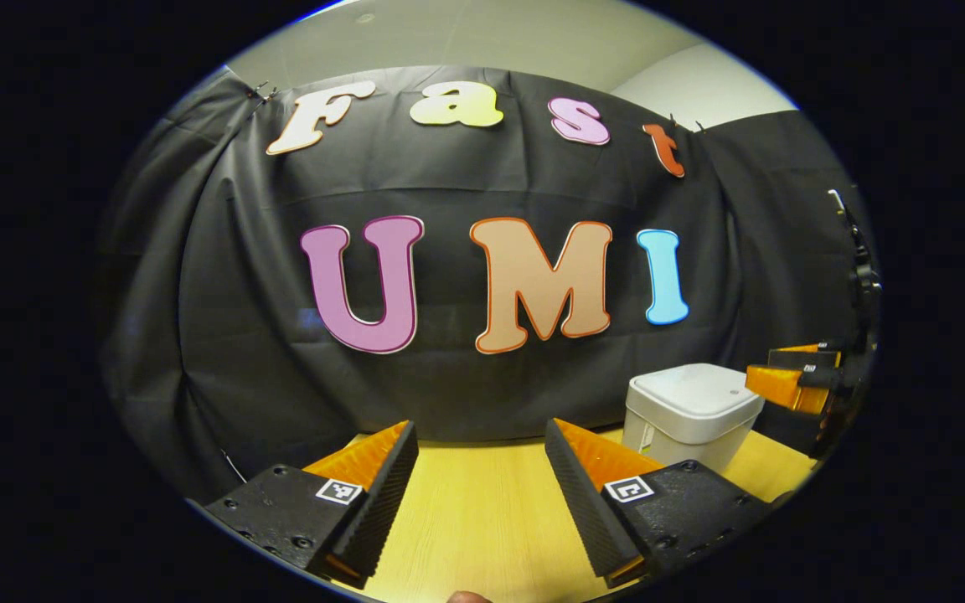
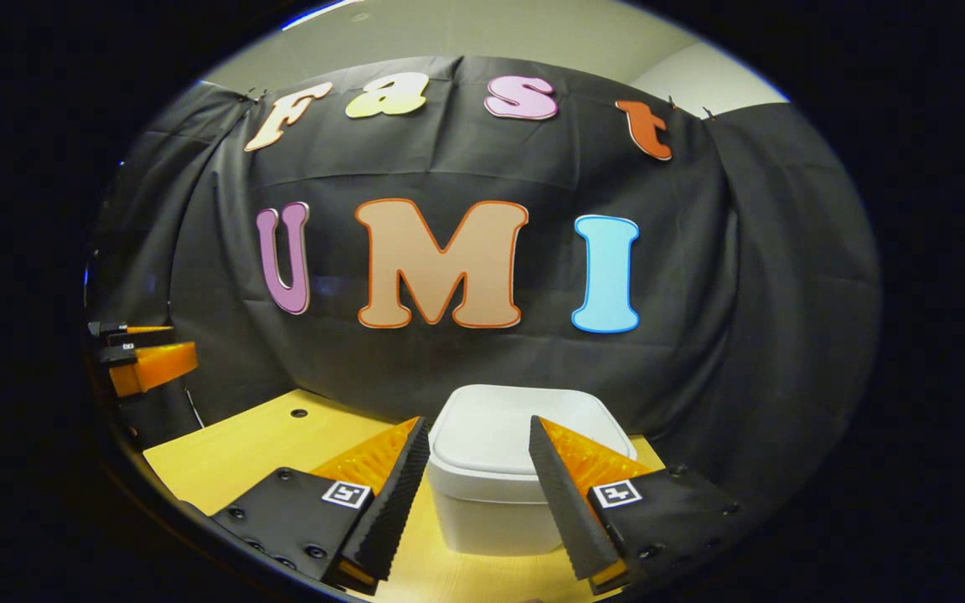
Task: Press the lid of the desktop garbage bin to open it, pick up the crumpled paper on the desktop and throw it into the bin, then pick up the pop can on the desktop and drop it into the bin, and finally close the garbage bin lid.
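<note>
A white garbage bin (image 2: 503, 473) with its lid (image 2: 524, 431) down stands on the wooden desk, straight ahead of my right gripper (image 2: 478, 431). That gripper is open, its fingers framing the bin's near side without touching it. In the left gripper view the same bin (image 1: 688, 410) sits to the right of my left gripper (image 1: 481, 431), which is open over bare desk with nothing between its fingers. The right gripper (image 1: 797, 377) shows beyond the bin at the right edge of the left gripper view. The left gripper (image 2: 143, 356) shows at the far left of the right gripper view.
The wooden desk (image 1: 482, 502) runs back to the black cloth wall. A small dark hole (image 2: 299, 413) marks the desk top left of the bin. A thin cable (image 2: 194, 406) hangs at the desk's left edge.
</note>
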`<state>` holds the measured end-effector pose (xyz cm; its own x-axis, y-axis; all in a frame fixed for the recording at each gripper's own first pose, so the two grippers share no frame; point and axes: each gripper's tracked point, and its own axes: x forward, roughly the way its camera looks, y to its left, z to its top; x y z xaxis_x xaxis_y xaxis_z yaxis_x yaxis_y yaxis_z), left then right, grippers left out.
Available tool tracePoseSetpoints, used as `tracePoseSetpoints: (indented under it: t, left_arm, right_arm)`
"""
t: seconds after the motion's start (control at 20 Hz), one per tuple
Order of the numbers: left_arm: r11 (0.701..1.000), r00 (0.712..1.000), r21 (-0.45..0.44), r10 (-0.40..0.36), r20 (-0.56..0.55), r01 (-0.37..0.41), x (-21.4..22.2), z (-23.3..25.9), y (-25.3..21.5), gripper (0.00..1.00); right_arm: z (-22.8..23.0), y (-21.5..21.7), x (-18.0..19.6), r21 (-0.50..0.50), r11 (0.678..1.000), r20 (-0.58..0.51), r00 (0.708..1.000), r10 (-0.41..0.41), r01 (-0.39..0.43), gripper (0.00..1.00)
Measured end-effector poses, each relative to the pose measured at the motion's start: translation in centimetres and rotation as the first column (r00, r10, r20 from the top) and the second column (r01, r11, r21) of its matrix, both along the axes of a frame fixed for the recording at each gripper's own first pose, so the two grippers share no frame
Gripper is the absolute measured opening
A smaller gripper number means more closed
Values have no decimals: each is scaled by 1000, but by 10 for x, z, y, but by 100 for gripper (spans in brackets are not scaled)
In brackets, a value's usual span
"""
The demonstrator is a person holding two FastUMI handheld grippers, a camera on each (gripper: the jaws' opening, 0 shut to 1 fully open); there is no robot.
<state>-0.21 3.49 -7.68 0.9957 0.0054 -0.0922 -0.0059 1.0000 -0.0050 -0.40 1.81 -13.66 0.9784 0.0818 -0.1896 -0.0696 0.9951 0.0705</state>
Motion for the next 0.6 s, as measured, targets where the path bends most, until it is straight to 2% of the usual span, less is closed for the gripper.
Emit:
tracePoseSetpoints:
  t: [0.1,0.35,0.55,0.6]
  left_arm:
    - [1000,1000,11,-5,16,4,-2,4,-2,95]
    - [1000,999,7,8,32,-8,-5,5,0,93]
    - [1000,999,3,20,28,-20,-8,3,3,93]
    - [1000,999,8,24,29,-24,-9,2,3,93]
  right_arm:
    - [0,10,-9,-3,1000,6,1000,14,-14,82]
    - [-5,28,-17,-8,1000,-1,1000,30,-30,81]
    - [-5,31,-18,-6,999,2,999,32,-32,99]
    - [-4,31,-18,-4,999,2,1000,31,-31,99]
